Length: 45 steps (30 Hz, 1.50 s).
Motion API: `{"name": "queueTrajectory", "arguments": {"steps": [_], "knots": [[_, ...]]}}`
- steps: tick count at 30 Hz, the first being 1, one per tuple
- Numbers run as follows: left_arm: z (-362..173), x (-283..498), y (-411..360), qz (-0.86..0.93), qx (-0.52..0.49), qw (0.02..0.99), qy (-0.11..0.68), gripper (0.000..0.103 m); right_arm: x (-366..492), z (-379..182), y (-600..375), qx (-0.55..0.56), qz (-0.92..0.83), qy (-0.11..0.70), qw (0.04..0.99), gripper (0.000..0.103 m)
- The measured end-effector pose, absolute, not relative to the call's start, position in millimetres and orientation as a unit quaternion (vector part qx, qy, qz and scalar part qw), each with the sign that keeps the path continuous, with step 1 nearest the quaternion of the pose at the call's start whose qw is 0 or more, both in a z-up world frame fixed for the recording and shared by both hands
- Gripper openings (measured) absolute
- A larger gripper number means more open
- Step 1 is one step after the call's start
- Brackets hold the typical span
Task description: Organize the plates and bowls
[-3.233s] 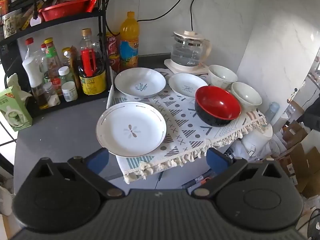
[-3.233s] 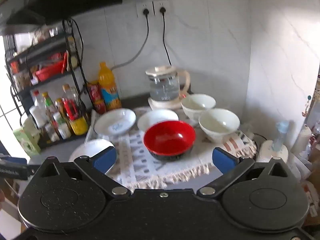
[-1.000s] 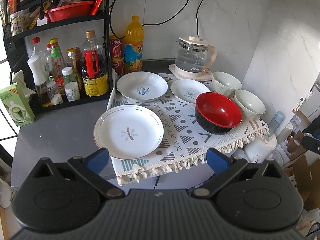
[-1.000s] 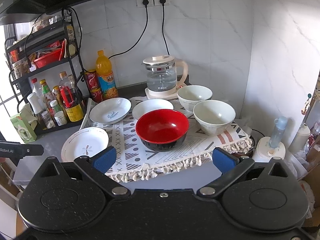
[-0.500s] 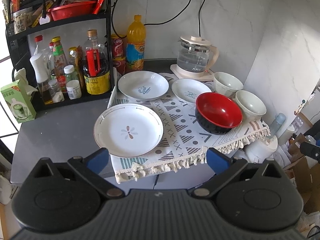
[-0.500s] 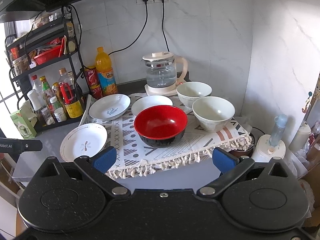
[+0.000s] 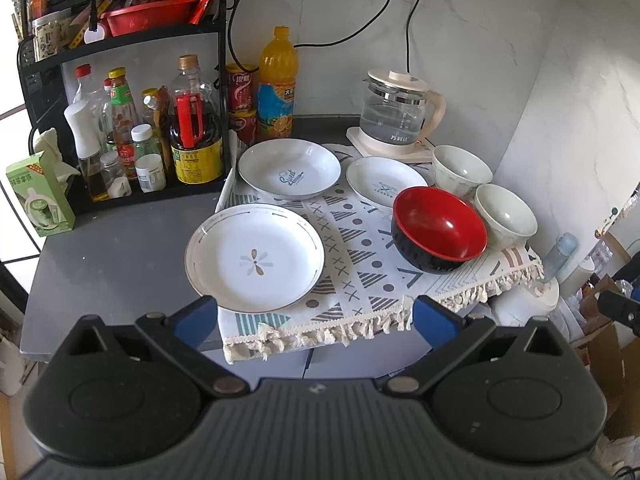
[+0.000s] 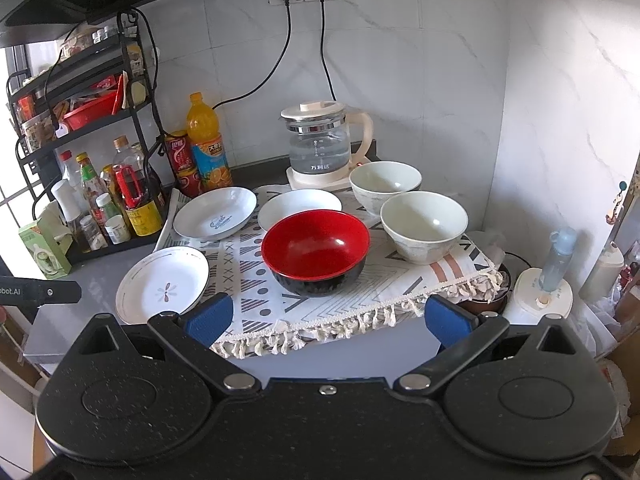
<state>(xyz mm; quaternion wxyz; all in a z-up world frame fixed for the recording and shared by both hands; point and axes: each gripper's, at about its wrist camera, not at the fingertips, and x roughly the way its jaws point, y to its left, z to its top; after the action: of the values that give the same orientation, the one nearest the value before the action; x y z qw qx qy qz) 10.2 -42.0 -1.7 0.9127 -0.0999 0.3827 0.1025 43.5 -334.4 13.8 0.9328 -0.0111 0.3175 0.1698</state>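
1. The left hand-held gripper [image 7: 315, 314] is spread wide with nothing between its blue pads, held short of the bench [image 7: 112, 256] edge.
2. The right hand-held gripper [image 8: 327, 316] is equally wide open and empty, touching nothing.
3. Three white plates sit on the patterned cloth [image 7: 360, 280]: the flower plate [image 7: 254, 258] nearest, partly overhanging the cloth's left edge, the lettered plate [image 7: 289, 170] and the small plate [image 7: 386, 182] behind.
4. The red bowl [image 8: 316, 250] stands in front of two white bowls [image 8: 424, 226] on the cloth's right side.
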Motion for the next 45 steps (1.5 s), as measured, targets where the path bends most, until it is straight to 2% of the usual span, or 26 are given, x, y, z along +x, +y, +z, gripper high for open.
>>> {"name": "queueTrajectory", "arguments": {"steps": [13,29,41,45], "knots": [[-11.8,60.2,-36.6,0.107,-0.115,0.904,0.399,0.102,85.7,6.6,-335.2,0.001,0.163,0.331,0.929,0.103],[-34.0,178.2,-14.2,0.077,-0.124,0.896,0.420,0.101,172.6,-9.0,-321.9,0.002,0.113,0.340,0.933,0.103],[-48.2,255.3,-15.6,0.032,-0.095,0.892,0.442,0.099,217.6,-26.0,-323.9,0.041,0.071,0.363,0.928,0.099],[-52.4,275.7,-23.0,0.018,-0.087,0.887,0.453,0.095,226.0,-29.5,-329.0,0.044,0.058,0.369,0.927,0.095]]}}
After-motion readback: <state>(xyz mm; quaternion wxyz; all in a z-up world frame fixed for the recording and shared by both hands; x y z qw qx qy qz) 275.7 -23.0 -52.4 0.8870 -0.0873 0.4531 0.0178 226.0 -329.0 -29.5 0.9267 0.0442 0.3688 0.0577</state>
